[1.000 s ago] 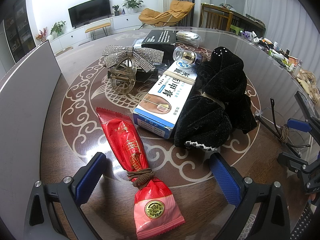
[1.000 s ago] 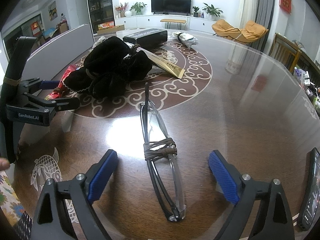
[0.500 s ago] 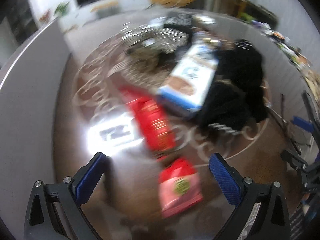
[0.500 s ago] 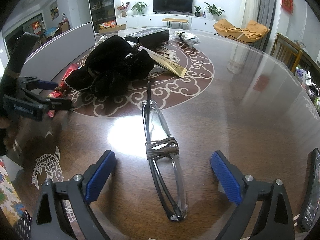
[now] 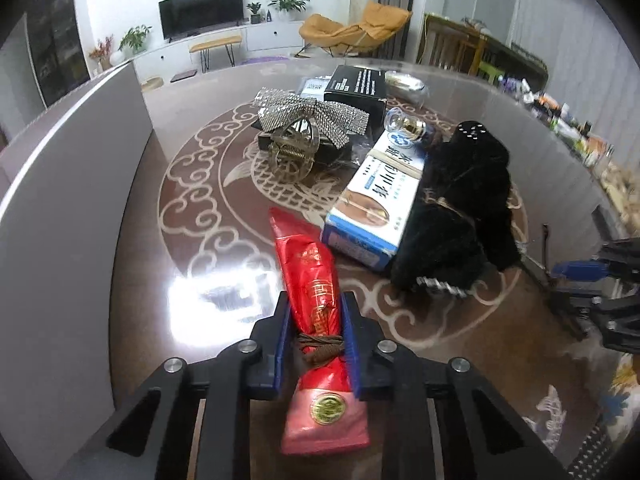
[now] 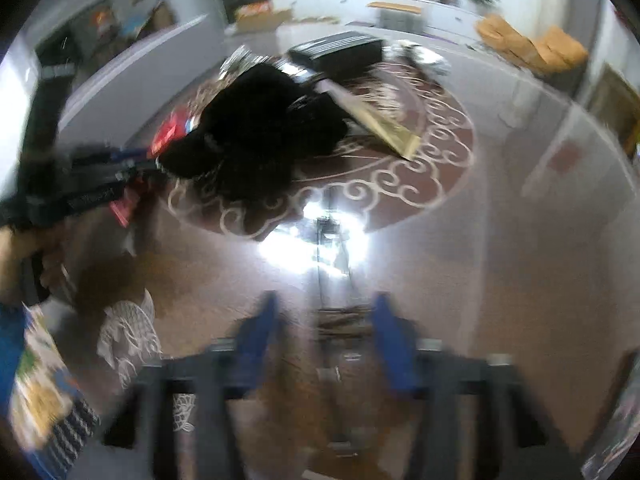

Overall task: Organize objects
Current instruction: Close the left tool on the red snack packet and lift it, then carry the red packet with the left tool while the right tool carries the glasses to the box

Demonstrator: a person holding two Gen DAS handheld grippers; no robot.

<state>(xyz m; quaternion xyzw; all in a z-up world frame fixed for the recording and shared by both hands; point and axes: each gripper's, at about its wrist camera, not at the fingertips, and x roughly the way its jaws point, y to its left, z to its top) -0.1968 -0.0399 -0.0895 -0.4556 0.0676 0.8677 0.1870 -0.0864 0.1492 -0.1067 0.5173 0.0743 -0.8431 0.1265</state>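
Note:
A red snack packet [image 5: 308, 264] with a brown cord round its waist lies on the patterned table [image 5: 208, 208]. My left gripper [image 5: 314, 304] is closing and its blue pads press the packet from both sides at the cord. It also shows in the right wrist view as the left gripper [image 6: 100, 184], held by a hand. Folded glasses [image 6: 334, 280] tied with cord lie between the pads of my right gripper [image 6: 326, 312]. Its jaws are closing in a blurred picture, and a gap still shows on each side of the glasses.
A black velvet bundle [image 5: 456, 208] lies against a blue and white box [image 5: 376, 196]. Behind them are a sparkly bow clip [image 5: 308, 120], a black box [image 5: 356, 84] and a small bottle [image 5: 408, 124]. A gold packet [image 6: 384, 128] lies right of the bundle. A grey panel [image 5: 60, 200] borders the left.
The left jaws went from wide open to clamped on the red packet at its cord. The right jaws narrowed around the glasses, and that view shifted and blurred.

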